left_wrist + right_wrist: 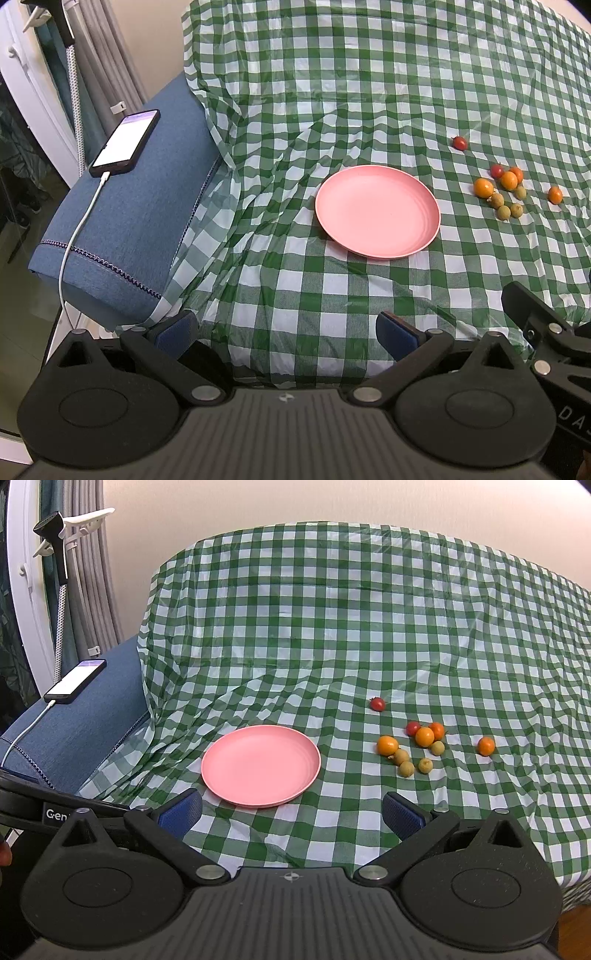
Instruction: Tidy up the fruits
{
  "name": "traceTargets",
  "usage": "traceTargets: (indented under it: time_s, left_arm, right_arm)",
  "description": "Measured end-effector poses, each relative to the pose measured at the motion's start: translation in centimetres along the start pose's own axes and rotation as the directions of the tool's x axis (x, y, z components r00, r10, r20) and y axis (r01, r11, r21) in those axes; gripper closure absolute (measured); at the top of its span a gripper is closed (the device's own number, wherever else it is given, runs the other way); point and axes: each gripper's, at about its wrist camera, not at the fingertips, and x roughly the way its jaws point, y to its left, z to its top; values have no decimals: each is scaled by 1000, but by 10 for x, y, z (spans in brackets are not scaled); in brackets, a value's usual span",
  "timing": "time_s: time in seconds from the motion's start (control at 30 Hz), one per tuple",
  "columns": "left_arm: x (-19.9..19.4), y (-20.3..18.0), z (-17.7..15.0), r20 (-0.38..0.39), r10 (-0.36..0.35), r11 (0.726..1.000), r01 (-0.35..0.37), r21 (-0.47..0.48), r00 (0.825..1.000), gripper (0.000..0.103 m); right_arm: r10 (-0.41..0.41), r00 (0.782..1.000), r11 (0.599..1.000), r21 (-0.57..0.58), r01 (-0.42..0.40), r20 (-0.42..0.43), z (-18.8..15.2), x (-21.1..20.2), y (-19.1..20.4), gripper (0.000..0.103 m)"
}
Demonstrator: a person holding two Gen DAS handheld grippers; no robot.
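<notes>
An empty pink plate (376, 210) (260, 766) lies on the green checked cloth (369, 92) (369, 609). To its right sits a cluster of small fruits (504, 188) (415, 747): orange ones, red tomatoes and greenish-brown ones. One red tomato (459, 143) (377, 703) lies apart behind the cluster, and one orange fruit (555, 194) (486, 746) farther right. My left gripper (288, 334) stands open near the cloth's front, short of the plate. My right gripper (291, 812) is open too, just in front of the plate, holding nothing.
A blue cushioned seat (129, 221) (74, 731) adjoins the cloth on the left, carrying a phone (125, 142) (75, 681) on a white cable. Curtains and a white rack stand beyond it. The right gripper's body (546, 332) shows at the left view's right edge.
</notes>
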Motion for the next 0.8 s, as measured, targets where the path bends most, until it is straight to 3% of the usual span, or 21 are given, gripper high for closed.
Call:
traceTargets:
  time_s: [0.33,0.53,0.67,0.73,0.8]
  left_arm:
    - [6,-6,4,-31,2,1000,-1,20,1000,0]
    - [-3,-8,26,-73,-7,1000,6,-21,997,0]
    - [-40,-13,53,5,-50,999,50,-12,999,0]
    - [-66,-24,72,77,-57,998,54,40,995,0]
    - [-89,-38,98,100,-92,990,81,112,991,0]
  right_arm:
    - [0,1000,1000,24,0,1,-2,4,0,1]
    - [-65,997,991,116,61,34,8,3,-31,1]
    - [-161,983,972,188,142,86,17,-6,-65,1]
    - [-209,972,957,227,181,107,20,-9,-86,1]
    - [-253,960,939,269,213,123,23,-12,-106,1]
